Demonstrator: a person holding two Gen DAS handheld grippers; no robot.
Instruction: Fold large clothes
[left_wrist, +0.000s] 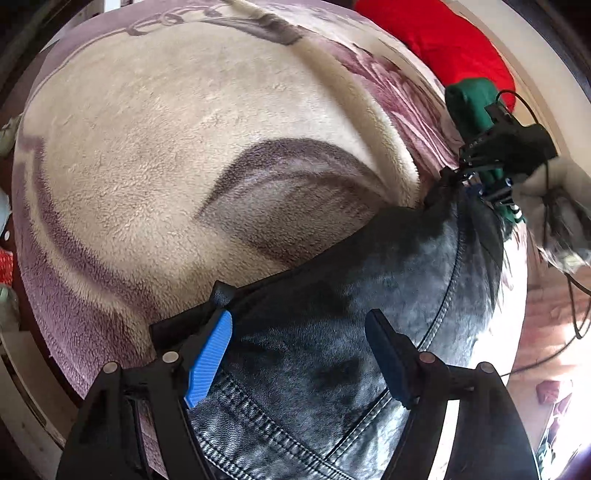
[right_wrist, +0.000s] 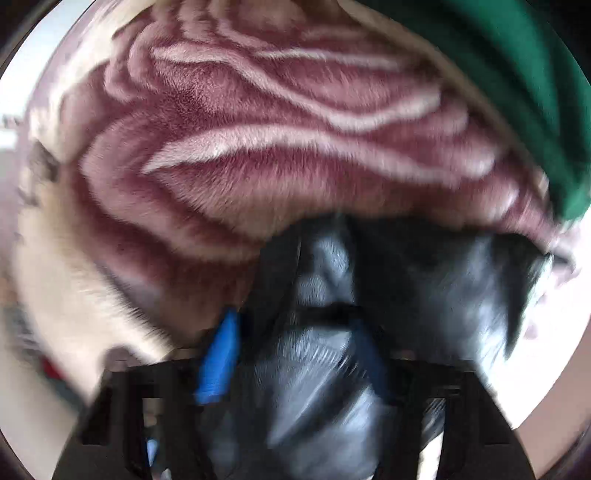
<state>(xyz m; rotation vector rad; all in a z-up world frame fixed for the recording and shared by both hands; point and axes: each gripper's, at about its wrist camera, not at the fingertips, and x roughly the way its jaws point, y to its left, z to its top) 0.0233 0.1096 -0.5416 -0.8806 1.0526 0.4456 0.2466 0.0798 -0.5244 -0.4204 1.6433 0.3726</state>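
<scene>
Left wrist view: dark denim garment (left_wrist: 332, 325) lies near the fleece blanket's (left_wrist: 147, 166) edge, left gripper (left_wrist: 299, 354) jaws apart above it. Right gripper (right_wrist: 291, 354) jaws look clamped on a bunched fold. Heavy, floppy cloth; seams grip best.

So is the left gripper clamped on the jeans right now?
No, the left gripper stands open above the jeans, its blue pads apart.

Open blanket (left_wrist: 147, 155) left of the jeans (left_wrist: 332, 332) gives free passage. A green garment (left_wrist: 469, 103) and red cushion (left_wrist: 443, 40) block the far right corner.
</scene>
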